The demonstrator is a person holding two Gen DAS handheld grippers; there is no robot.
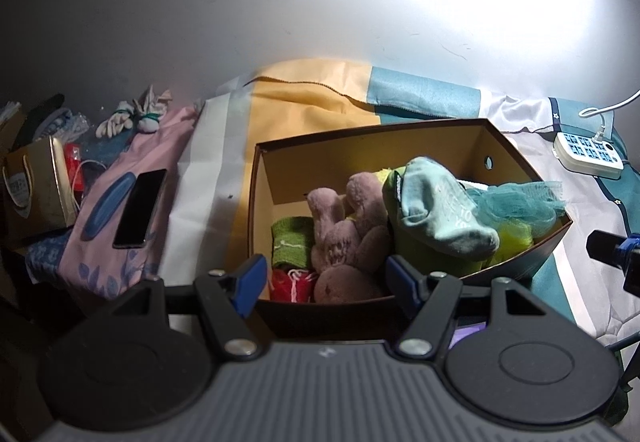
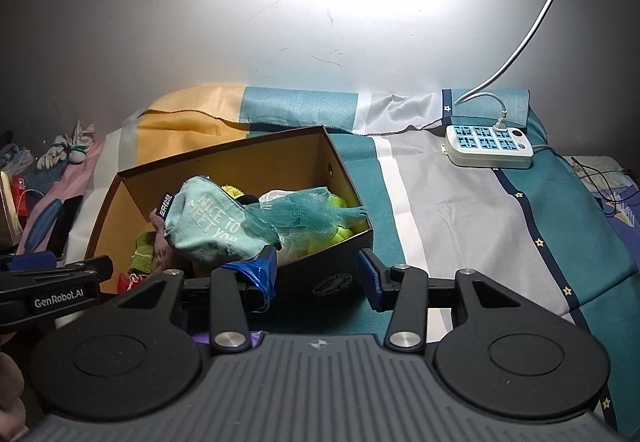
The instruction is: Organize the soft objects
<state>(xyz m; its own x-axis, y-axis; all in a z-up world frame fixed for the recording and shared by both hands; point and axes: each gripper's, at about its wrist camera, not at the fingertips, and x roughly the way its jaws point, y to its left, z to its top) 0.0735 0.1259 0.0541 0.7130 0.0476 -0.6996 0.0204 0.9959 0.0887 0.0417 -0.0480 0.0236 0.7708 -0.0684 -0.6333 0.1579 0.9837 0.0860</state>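
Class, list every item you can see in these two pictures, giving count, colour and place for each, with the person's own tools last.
cardboard box: one, brown, open, on the bedsheet
plush toy: one, mauve, in the box
sock: one, pale teal, printed, atop the pile
mesh puff: one, teal, at the box's right end
green knit: one, in the box
phone: one, black, left of the box
power strip: one, white, beyond the box
gloves: white, far left
left gripper: one, black, open, over the box
right gripper: one, black, open, at the box's near wall
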